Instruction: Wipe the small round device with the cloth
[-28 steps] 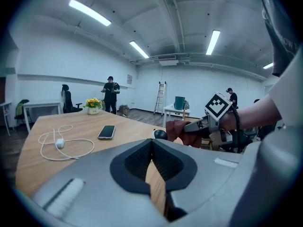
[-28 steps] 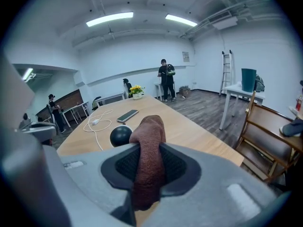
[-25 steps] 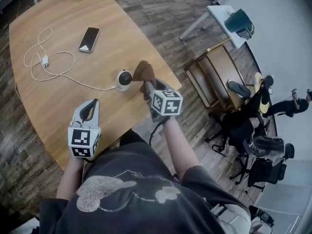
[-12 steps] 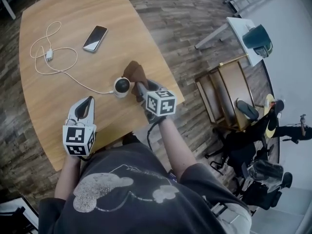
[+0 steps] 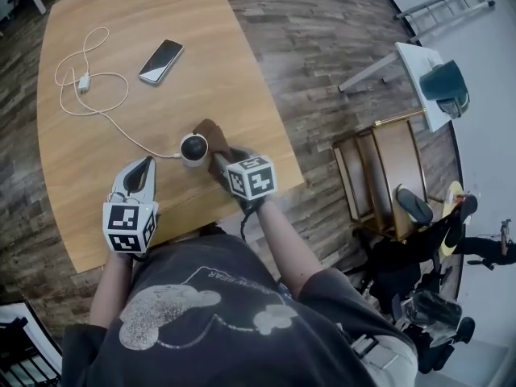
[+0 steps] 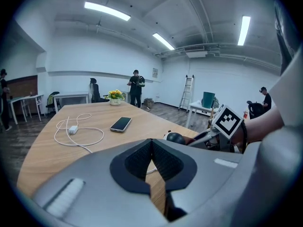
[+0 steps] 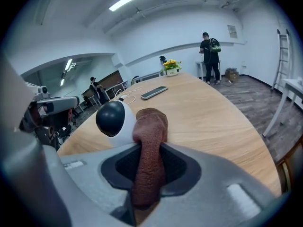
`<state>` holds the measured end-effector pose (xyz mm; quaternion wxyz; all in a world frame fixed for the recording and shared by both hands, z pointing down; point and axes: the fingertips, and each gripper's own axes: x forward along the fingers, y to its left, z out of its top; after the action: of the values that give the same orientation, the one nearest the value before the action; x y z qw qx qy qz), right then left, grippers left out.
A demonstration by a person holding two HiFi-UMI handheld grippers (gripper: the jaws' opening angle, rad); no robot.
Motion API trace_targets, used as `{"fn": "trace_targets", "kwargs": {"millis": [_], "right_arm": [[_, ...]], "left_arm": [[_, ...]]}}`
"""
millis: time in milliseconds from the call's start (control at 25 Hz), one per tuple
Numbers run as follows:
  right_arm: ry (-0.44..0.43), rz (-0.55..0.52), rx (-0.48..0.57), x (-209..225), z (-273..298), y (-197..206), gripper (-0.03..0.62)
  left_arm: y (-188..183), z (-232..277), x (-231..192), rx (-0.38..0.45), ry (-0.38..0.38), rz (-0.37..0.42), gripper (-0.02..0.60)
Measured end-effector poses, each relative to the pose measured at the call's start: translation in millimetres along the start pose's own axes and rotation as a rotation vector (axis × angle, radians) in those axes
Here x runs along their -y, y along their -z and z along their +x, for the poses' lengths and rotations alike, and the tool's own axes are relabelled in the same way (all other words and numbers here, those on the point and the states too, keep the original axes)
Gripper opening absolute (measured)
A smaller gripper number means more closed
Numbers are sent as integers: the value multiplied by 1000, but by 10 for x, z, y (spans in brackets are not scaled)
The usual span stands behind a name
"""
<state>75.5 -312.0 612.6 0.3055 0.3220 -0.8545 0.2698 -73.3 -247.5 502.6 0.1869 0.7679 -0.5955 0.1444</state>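
Note:
A small round white device with a dark face [image 5: 193,147] [image 7: 113,122] [image 6: 175,138] stands near the right edge of the wooden table [image 5: 97,160], a white cable plugged into it. My right gripper [image 5: 218,161] [image 7: 149,162] is shut on a brown cloth [image 5: 211,133] [image 7: 150,141]; the cloth's free end lies against the device's right side. My left gripper [image 5: 143,172] [image 6: 152,162] hovers near the table's front edge, left of the device, jaws together with nothing between them.
A white charging cable [image 5: 85,87] loops across the table's left half, and a phone [image 5: 160,60] lies face up behind the device. A flower pot [image 7: 171,65] stands at the far end. Chairs [image 5: 387,176] and a small side table [image 5: 427,71] stand right of the table.
My right gripper has carried the brown cloth left and closer to the device, so the cloth now touches it. The left gripper stayed about where it was.

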Motion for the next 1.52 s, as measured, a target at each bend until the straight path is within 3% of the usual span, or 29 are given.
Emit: {"fn": "trace_targets", "kwargs": {"millis": [200, 360, 480, 640, 880, 1280, 1520], "right_arm": [[-42, -28, 6, 125, 0, -100, 83], [-104, -188, 57, 178, -77, -444, 82], [-181, -349, 87, 101, -62, -748, 83], [-305, -458, 117, -93, -18, -1004, 82], [-472, -569, 50, -426, 47, -911, 82], [-463, -595, -93, -273, 276, -587, 82], [-417, -679, -172, -195, 388, -399, 82]], "left_arm": [[31, 79, 44, -2, -52, -35, 18], [-4, 102, 37, 16, -104, -58, 18], [-31, 96, -1, 31, -148, -77, 18], [-15, 63, -2, 35, -186, -94, 18], [9, -39, -95, 37, -245, -121, 18], [169, -83, -91, 14, -277, -164, 18], [222, -120, -82, 3, -285, -172, 18]]}}
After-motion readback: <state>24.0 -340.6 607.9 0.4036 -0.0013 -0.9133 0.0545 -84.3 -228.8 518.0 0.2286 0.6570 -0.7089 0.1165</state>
